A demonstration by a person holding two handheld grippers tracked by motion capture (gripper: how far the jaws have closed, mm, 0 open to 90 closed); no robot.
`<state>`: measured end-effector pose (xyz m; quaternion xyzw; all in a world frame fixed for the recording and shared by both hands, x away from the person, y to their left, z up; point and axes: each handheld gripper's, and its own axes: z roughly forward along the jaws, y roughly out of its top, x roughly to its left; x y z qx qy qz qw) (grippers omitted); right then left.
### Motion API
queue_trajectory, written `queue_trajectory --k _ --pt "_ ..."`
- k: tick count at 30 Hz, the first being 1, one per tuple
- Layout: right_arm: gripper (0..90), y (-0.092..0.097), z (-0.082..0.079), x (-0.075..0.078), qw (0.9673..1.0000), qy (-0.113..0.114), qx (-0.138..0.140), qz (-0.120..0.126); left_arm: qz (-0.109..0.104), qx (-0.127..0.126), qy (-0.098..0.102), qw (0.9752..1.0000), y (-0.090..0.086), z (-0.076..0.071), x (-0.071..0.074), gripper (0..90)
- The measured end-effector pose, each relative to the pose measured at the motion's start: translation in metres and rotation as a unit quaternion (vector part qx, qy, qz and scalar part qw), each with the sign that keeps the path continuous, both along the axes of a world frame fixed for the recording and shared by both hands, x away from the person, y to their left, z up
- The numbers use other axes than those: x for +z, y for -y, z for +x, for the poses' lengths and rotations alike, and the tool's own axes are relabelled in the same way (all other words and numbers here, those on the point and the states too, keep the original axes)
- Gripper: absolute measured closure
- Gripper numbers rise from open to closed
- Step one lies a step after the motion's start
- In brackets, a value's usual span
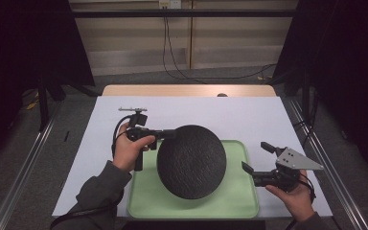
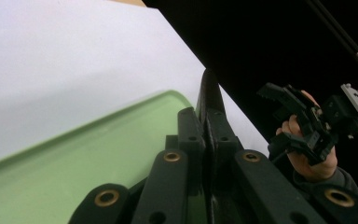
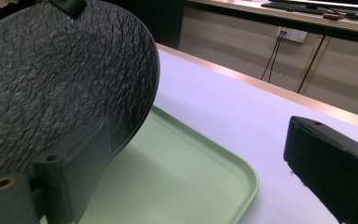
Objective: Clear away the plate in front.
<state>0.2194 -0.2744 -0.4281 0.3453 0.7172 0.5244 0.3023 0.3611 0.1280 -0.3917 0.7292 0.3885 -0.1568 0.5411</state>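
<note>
The left hand-held gripper has its jaws clamped together on the upper-left rim of a black plate. In the left gripper view the two jaws meet on a thin dark edge, seen edge-on. The plate is held tilted above a green tray, its textured face turned toward the high camera; whether its lower rim touches the tray cannot be told.

The right hand-held gripper has its jaws well apart and holds nothing. It sits just right of the plate, over the tray's right edge, near the bench's right side. In the right gripper view the plate rises close in front of the left jaw, and the other jaw stands off to the right over the bench.

Judged from its look, the plate is stiff, thin-walled and probably ceramic or stone-like: moderately heavy and liable to chip if knocked. The rough surface should give the pads fair friction. A single rim grip leaves most of the plate's weight hanging away from the jaws, so it could pivot. The sound hold is on the rim, and a second grip on the right rim, opposite the first, would steady it.
</note>
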Motion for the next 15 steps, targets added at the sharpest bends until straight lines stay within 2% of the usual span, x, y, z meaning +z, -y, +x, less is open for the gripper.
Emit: queue_trajectory --k 15 --pt "7.0 0.000 0.000 0.000 1.0000 -0.001 0.003 0.002 -0.005 -0.017 -0.017 0.9997 0.006 -0.015 -0.014 85.7"
